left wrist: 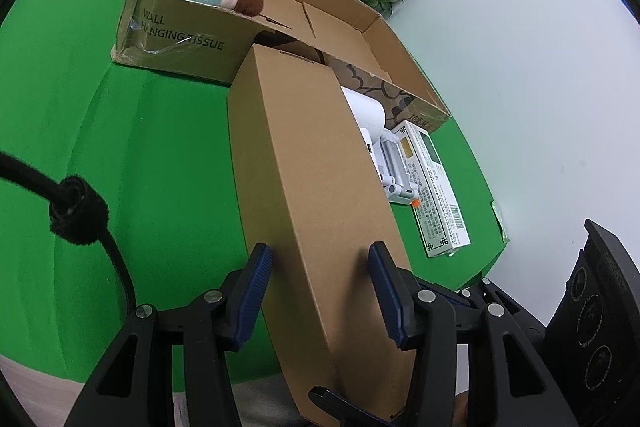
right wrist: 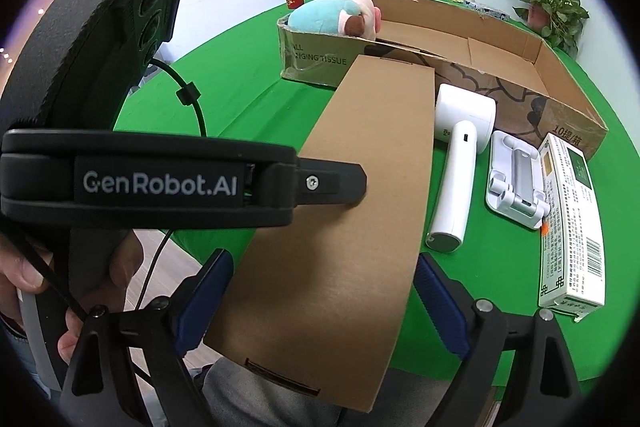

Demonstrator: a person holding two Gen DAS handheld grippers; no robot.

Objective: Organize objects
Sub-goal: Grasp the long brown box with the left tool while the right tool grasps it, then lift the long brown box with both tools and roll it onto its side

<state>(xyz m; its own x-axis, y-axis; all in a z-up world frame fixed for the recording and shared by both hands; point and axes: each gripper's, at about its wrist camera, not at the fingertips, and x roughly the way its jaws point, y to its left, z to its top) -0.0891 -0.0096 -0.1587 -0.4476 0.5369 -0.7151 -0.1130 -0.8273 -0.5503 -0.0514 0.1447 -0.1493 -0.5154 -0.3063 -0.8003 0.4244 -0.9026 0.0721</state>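
A large open carton [right wrist: 520,39] sits on the green table [right wrist: 248,95]; the long brown box [right wrist: 372,187] reaches from the table's near edge to the carton's front wall. The left gripper [left wrist: 320,291] pinches the box's narrow sides, while the right gripper [right wrist: 324,303] spreads wide across its broad face, pads at its edges.

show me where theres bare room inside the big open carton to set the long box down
The big carton has bare floor from the plush toy to its right end. Outside, the cloth right of the long box is crowded: white handheld device, stand, printed packet.
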